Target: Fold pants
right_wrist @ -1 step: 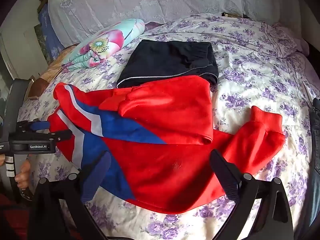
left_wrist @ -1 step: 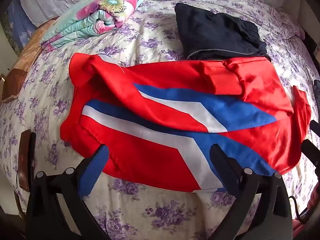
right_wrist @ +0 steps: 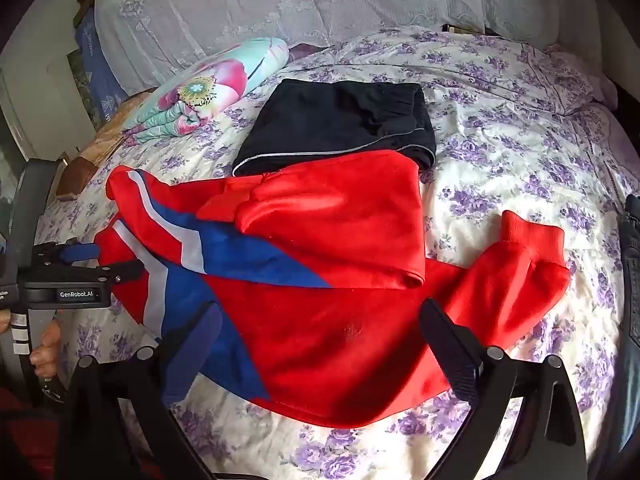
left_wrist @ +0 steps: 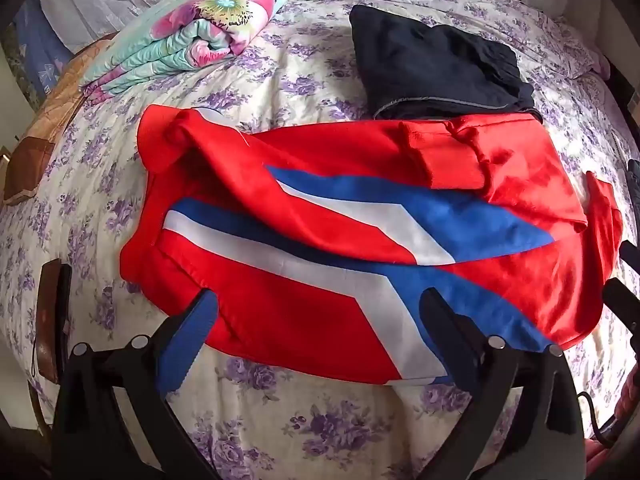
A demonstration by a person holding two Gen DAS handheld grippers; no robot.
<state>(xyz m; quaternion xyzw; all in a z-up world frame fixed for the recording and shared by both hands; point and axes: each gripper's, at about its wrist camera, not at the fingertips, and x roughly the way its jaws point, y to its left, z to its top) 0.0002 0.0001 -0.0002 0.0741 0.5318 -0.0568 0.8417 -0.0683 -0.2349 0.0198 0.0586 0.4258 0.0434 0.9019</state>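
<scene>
Red pants (left_wrist: 320,216) with blue and white stripes lie across the floral bed, partly folded over themselves; they also show in the right wrist view (right_wrist: 340,288), with a ribbed cuff (right_wrist: 528,236) sticking out at the right. My left gripper (left_wrist: 320,328) is open and empty, hovering just above the near edge of the pants. My right gripper (right_wrist: 320,336) is open and empty above the near red part. The left gripper also shows in the right wrist view (right_wrist: 100,262), at the striped end.
Folded dark pants (left_wrist: 436,64) lie just behind the red ones, touching them. A folded floral quilt (left_wrist: 192,36) lies at the back left. The bed's quilted cover (left_wrist: 280,420) spreads all around. A dark garment (right_wrist: 632,280) lies at the right edge.
</scene>
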